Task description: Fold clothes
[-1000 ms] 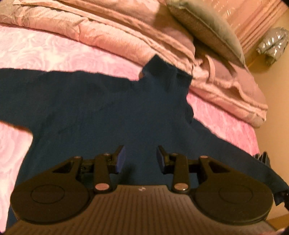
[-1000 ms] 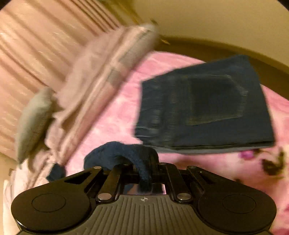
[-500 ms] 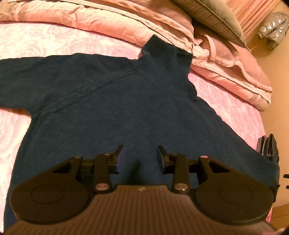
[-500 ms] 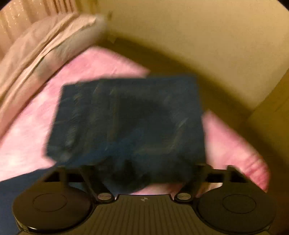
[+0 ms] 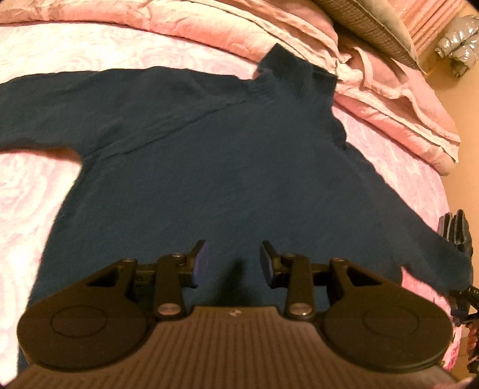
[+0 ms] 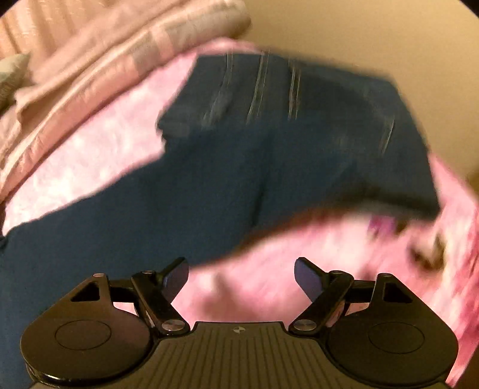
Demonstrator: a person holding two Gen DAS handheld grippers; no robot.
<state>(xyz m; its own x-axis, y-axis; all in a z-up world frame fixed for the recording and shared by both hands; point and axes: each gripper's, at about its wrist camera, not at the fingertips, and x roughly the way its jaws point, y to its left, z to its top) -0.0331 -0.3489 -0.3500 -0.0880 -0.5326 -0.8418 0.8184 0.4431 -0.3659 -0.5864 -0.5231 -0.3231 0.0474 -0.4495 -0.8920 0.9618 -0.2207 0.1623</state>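
Change, right side: a second ago I had my right gripper (image 6: 241,276) clamped on the dark blue cuff of the sweater sleeve (image 6: 167,215); now the cuff is out of it and the sleeve lies stretched across the pink bedsheet (image 6: 89,155)
Change, left side: from my left gripper (image 5: 233,263) the sweater (image 5: 215,167) fills more of the view than before, both sleeves now spread out to either side, collar toward the folded pink quilt (image 5: 299,33)
Right fingers: spread wide, nothing between the blue pads (image 6: 307,276); only bedsheet shows in the gap, and the sleeve's edge runs just beyond the left-hand pad
Left fingers: about half open, pads (image 5: 200,263) apart with nothing pinched; I see them over the lower body of the sweater, but I cannot tell whether they touch the knit
Sweater: flat on the bed, front or back up I cannot tell, neck pointing at the quilt, one sleeve reaching the bed's edge where my other gripper shows at the frame border
Folded jeans (image 6: 314,125): on the sheet beyond the sleeve's end, the sleeve overlapping their near edge; the right view is blurred
Pillow (image 5: 368,24): grey, on top of the quilt
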